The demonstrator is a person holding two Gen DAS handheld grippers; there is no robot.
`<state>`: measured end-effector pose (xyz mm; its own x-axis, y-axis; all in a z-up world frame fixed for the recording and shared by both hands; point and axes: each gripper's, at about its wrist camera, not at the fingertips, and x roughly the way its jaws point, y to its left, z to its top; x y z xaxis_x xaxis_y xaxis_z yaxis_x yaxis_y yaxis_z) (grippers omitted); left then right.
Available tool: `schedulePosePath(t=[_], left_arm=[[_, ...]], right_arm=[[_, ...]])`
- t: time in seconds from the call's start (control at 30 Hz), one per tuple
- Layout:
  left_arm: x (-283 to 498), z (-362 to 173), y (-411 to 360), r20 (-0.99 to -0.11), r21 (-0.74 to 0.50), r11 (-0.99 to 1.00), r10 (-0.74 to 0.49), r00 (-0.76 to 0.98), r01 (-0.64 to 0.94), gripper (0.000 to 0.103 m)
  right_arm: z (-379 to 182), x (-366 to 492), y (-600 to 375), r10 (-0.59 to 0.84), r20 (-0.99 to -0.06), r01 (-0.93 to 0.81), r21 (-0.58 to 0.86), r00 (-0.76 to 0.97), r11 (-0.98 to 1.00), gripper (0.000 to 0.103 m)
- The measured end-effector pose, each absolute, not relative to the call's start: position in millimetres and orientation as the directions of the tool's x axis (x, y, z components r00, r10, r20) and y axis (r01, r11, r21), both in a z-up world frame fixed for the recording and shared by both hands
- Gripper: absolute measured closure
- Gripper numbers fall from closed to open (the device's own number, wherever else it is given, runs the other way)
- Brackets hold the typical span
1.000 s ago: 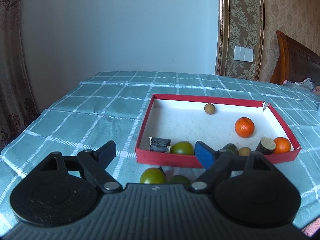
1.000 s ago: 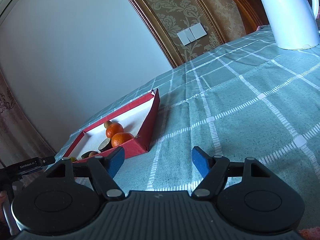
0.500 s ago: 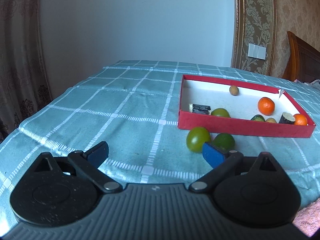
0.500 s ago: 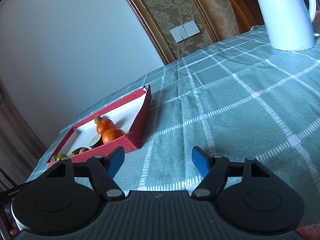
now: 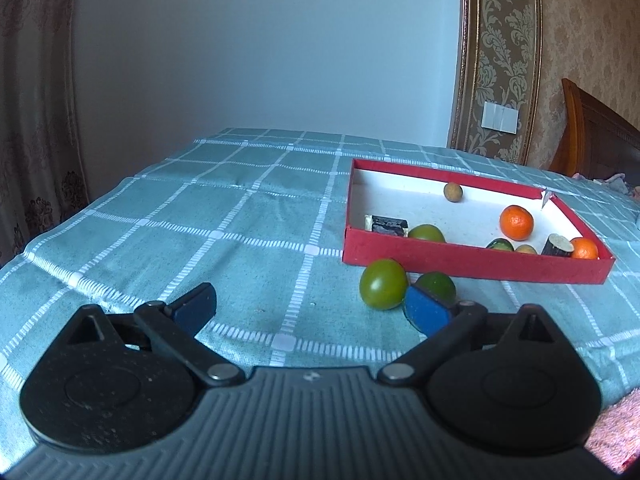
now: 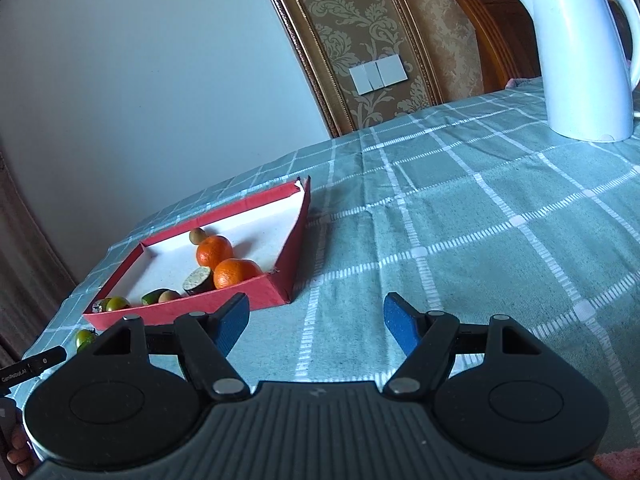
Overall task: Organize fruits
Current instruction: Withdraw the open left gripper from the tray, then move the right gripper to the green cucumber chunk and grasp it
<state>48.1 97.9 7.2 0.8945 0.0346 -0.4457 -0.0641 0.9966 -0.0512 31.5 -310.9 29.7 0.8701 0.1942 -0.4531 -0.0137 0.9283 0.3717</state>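
Observation:
A red tray (image 5: 472,268) with a white floor lies on the checked cloth, right of centre in the left wrist view. Inside it are two oranges (image 5: 516,222) (image 5: 585,248), a green fruit (image 5: 426,234), a small brown ball (image 5: 453,192) and some dark pieces. Two green fruits (image 5: 383,284) (image 5: 438,286) sit on the cloth outside the tray's front wall. My left gripper (image 5: 310,307) is open wide and empty; its right finger overlaps the nearer green fruits in view. My right gripper (image 6: 316,320) is open over bare cloth, right of the tray (image 6: 296,240).
A white electric kettle (image 6: 580,52) stands at the far right of the table. A curtain (image 5: 36,120) hangs past the table's left edge, and a wooden headboard (image 5: 596,140) rises behind. The cloth (image 5: 200,216) left of the tray is bare.
My left gripper has drawn back and to the left from the tray, and its jaws have widened. The right view has tilted slightly; the kettle's top now shows.

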Motion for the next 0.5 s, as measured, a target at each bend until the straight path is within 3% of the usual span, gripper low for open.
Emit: schedulePosePath(t=[0.23, 0.33, 0.5], left_arm=[[49, 7, 102, -0.449, -0.076, 0.995, 0.029, 0.893, -0.071, 0.002], [49, 6, 105, -0.454, -0.095, 0.992, 0.032, 0.890, -0.084, 0.002], [52, 6, 112, -0.472, -0.132, 0.985, 0.039, 0.881, -0.113, 0.002]], right_arm=[[61, 24, -262, 0.274, -0.413, -0.147, 0.313, 0.869, 0.938, 0.029], [67, 21, -231, 0.306, -0.415, -0.213, 0.257, 0.857, 0.943, 0.017], [65, 23, -180, 0.378, -0.438, -0.334, 0.177, 0.816, 0.926, 0.016]])
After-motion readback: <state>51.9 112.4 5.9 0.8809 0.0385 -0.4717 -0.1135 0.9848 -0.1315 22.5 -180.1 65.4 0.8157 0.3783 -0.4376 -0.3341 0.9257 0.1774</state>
